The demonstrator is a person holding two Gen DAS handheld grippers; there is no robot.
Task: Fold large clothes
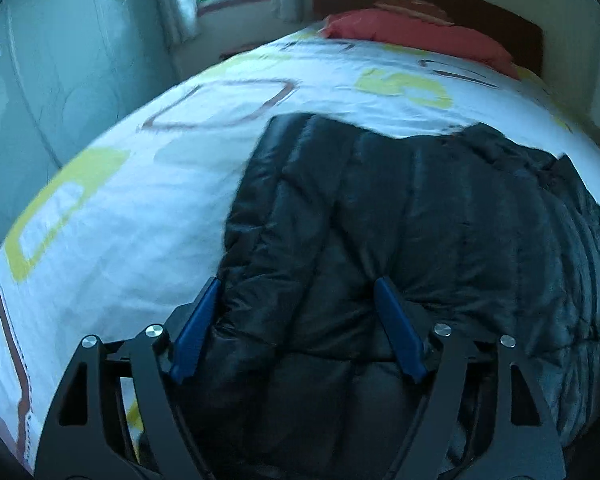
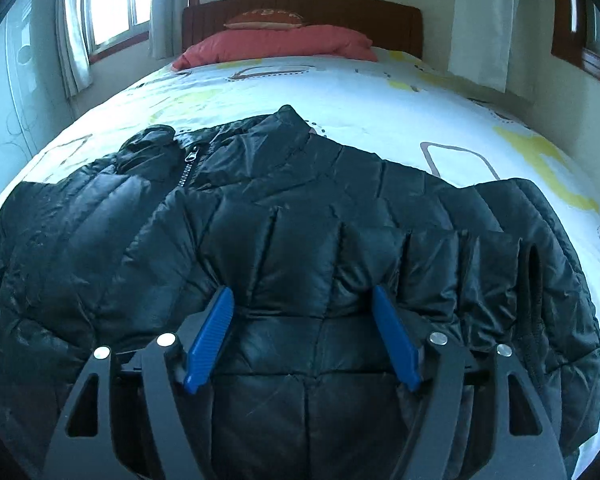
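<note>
A black quilted puffer jacket (image 1: 420,200) lies spread across the near part of the bed. In the right wrist view the jacket (image 2: 300,200) shows its collar and zip at the upper left and a sleeve folded in on the right. My left gripper (image 1: 297,282) sits at the jacket's left edge. Its jaws are wide, and a thick puffed bulge of jacket fills the gap and touches both blue pads (image 1: 198,332). My right gripper (image 2: 302,290) is wide too, its blue pads (image 2: 396,340) pressed into a bulge of the jacket's middle, with creases running from the tips.
The bed sheet (image 1: 140,200) is white with yellow and brown shapes and stretches beyond the jacket. A red pillow (image 2: 276,42) lies against the dark wooden headboard (image 2: 300,4). Windows (image 2: 112,0) and curtains (image 2: 484,20) flank the bed. A pale wall (image 1: 40,80) stands on the left.
</note>
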